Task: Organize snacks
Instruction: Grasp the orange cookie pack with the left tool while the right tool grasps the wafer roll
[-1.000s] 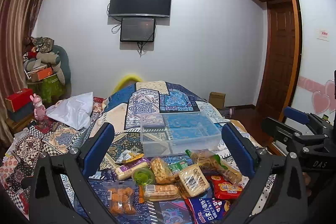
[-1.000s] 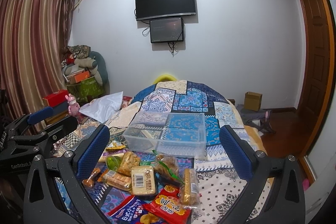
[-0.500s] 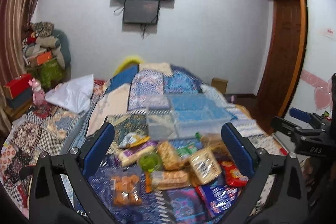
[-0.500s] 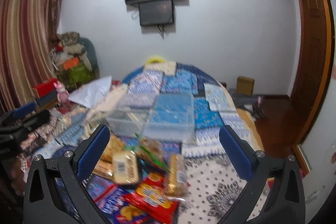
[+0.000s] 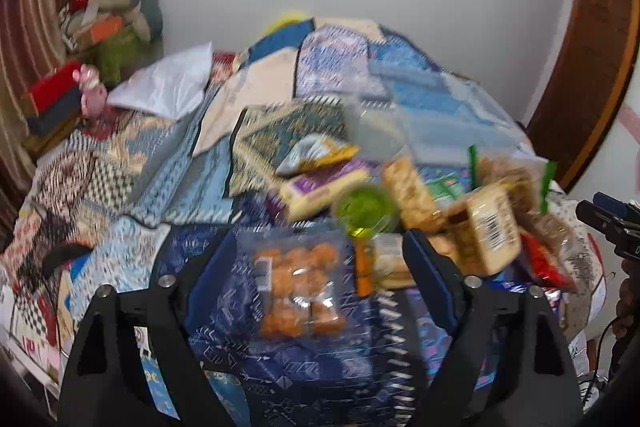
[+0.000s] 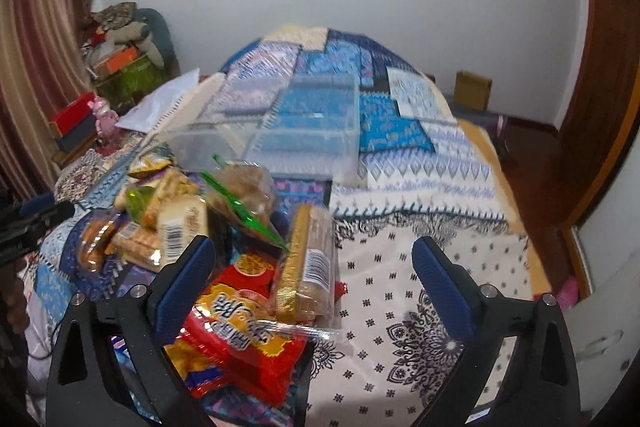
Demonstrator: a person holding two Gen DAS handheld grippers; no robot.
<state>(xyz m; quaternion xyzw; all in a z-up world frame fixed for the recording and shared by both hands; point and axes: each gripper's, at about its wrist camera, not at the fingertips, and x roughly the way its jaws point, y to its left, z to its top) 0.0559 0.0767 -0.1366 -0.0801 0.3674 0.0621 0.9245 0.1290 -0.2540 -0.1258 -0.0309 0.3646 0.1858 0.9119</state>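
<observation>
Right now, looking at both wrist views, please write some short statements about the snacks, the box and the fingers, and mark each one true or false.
1. Both grippers are open. True: left gripper, right gripper.
2. The clear box holds several snacks. False: no snacks show inside it.
3. A bag of orange snacks lies between the left fingers. True.
4. The right gripper grips the red packet. False: the fingers stand wide apart above it.

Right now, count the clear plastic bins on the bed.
1. The clear bin sits on the quilt just beyond the snack pile, apparently empty. Others may lie out of view.
</observation>
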